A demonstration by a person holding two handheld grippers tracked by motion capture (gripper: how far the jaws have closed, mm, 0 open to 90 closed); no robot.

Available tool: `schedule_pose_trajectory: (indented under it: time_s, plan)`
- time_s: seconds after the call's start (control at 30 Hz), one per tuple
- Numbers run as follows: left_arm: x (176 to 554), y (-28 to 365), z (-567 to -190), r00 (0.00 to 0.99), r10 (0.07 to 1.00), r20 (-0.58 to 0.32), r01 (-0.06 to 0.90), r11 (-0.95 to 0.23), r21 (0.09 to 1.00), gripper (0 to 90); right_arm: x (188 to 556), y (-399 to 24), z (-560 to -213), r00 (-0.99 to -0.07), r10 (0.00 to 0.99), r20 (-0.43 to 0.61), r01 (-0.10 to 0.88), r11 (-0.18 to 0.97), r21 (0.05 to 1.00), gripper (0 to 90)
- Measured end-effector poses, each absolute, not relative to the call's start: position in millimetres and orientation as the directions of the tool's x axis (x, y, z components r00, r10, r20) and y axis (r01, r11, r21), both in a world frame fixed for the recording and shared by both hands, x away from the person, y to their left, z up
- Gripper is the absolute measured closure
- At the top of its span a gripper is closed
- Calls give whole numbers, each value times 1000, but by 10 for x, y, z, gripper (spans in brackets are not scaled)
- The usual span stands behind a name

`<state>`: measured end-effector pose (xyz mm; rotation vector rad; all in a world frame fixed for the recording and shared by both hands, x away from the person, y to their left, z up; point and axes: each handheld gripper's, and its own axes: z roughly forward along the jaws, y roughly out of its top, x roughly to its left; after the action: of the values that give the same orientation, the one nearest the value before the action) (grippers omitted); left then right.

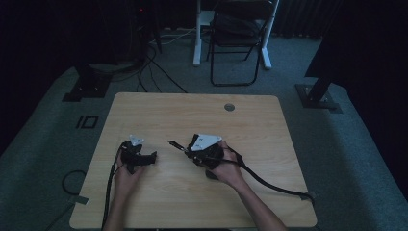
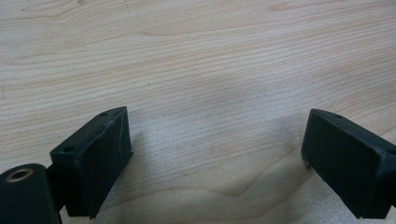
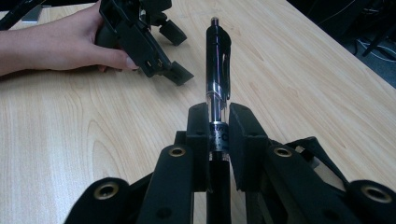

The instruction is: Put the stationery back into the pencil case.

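Black jaws of the right gripper clamp a pen near its lower end; the pen juts straight out ahead of the pads, above the desk. Its barrel is slim, glossy, dark with a clear section and a clip. In the high view the pen points left toward the left gripper, whose blocky matte jaws stand wide apart over pale wood grain, holding nothing.

We see a pale wooden table with rounded corners on grey carpet floor. Behind it stands a black folding chair beside white desk legs. Black cables trail across the dim floor.
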<state>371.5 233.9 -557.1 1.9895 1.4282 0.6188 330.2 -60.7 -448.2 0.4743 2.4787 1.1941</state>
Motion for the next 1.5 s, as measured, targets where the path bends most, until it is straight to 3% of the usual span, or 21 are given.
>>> schedule_pose_trajectory:
  time_s: [1.5]
  plan:
    - [3715,2339,-5571,310,950,24,667,-236,706,85,3417,-949,-4369,-855,493,-158,176,564,807,798]
